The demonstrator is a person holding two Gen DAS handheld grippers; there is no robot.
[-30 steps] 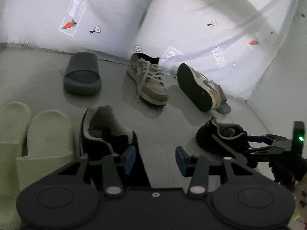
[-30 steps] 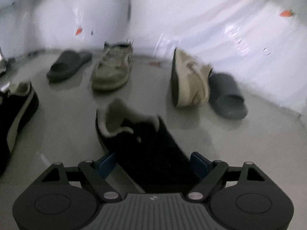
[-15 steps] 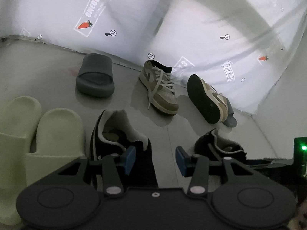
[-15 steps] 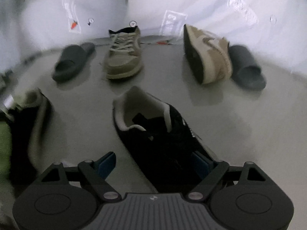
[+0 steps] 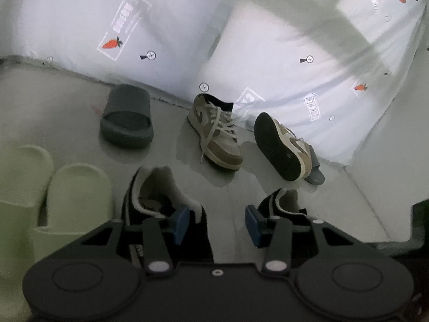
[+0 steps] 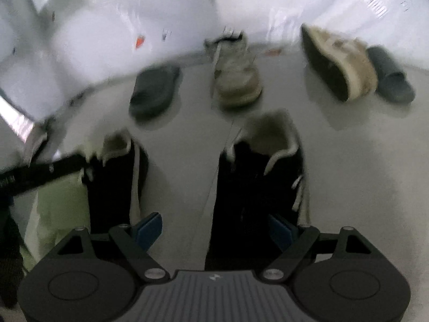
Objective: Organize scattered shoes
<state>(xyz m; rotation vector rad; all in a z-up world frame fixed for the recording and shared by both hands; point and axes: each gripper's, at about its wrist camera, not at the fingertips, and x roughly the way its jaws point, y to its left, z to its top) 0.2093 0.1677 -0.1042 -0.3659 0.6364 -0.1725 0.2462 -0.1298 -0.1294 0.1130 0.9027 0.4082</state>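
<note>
Change: over the last second the right black sneaker [image 6: 257, 187] has swung round from a skewed lie and travelled in toward its mate, the left black sneaker [image 5: 163, 214]; both heels now point the same way.
Right claw [image 6: 214, 232]: spread wide, straddling the toe end of the right black sneaker; I cannot tell whether the pads touch it.
Left claw [image 5: 215, 221]: spread, holding nothing, poised over the bare floor [image 5: 230, 187] between the two black sneakers.
Landmark: the pale green slides [image 5: 69, 196] sit as a pair; the left black sneaker is just beside them, the right one a gap further off.
Still scattered: beyond the black pair, a grey slide [image 5: 126, 115], an upright tan sneaker [image 5: 214, 134], a tan sneaker tipped on its side [image 5: 284, 147] leaning over the second grey slide [image 5: 315, 171].
Meaning: the black pair looks nearly matched; closing that gap seems the remaining bit.
</note>
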